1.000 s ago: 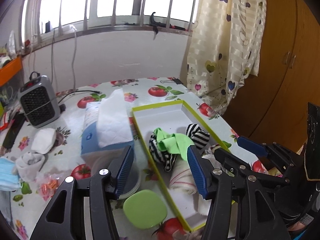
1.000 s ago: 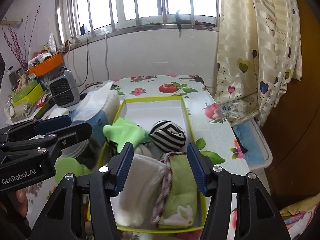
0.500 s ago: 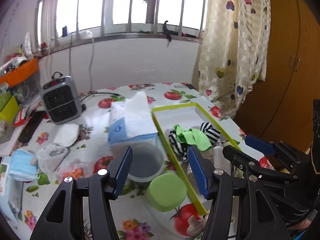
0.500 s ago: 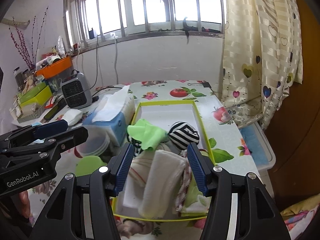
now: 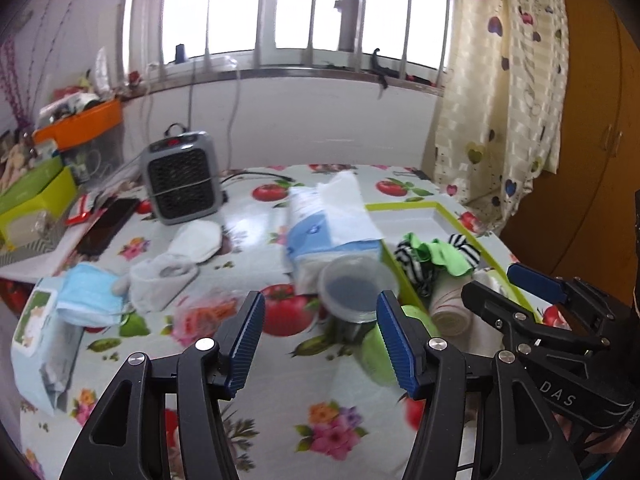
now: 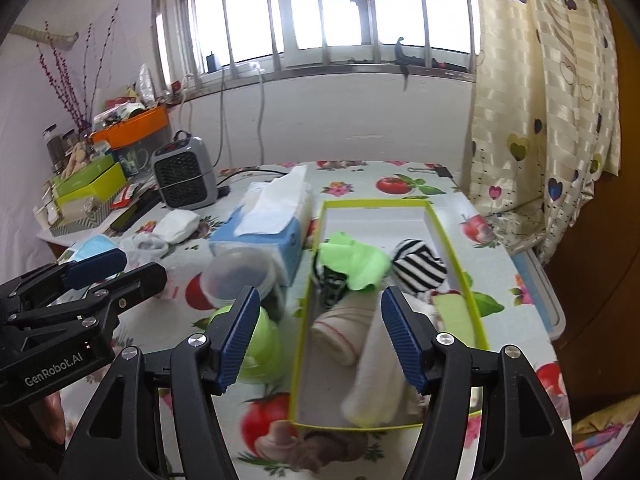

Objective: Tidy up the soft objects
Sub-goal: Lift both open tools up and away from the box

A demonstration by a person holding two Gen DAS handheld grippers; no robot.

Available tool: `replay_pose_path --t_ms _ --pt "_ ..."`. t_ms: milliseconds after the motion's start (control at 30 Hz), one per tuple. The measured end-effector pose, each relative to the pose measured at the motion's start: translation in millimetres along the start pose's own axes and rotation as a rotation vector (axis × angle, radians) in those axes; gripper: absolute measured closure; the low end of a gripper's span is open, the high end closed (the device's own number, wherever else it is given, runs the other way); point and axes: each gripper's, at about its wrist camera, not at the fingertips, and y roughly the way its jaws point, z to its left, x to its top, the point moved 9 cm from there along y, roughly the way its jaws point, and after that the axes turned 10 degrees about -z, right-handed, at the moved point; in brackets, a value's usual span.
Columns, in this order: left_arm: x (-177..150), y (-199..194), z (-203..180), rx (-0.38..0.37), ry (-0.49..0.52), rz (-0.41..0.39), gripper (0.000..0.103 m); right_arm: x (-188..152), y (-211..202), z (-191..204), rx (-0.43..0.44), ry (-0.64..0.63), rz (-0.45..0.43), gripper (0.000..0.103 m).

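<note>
A yellow-rimmed tray [image 6: 454, 248] holds a green cloth [image 6: 354, 266], a striped sock ball [image 6: 418, 266] and rolled towels [image 6: 360, 344]; it also shows in the left wrist view [image 5: 452, 216]. On the table's left lie a white pad [image 5: 196, 240], a grey-white sock [image 5: 160, 276] and a blue face mask [image 5: 90, 298]. My left gripper [image 5: 320, 344] is open and empty above the table's near middle. My right gripper [image 6: 320, 340] is open and empty above the tray's near left edge.
A tissue box [image 5: 332, 232], a clear plastic tub [image 5: 354, 294] and a green lid [image 5: 384, 344] stand beside the tray. A small grey heater [image 5: 180, 178] is at the back. A wipes pack [image 5: 38, 344] lies at the left edge. Boxes [image 6: 88, 184] crowd the far left.
Both grippers have pulled back and up from the tray. The left one has swung left, bringing the sock, pad and mask into view. Both stay open and empty.
</note>
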Motion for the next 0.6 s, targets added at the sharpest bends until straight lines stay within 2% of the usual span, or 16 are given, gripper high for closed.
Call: replay_pose_path --t_ms 600 --pt "-29.7 -20.7 106.3 0.132 -0.096 0.019 0.046 -5.5 20.1 90.1 0.108 -0.063 0.025 0.039"
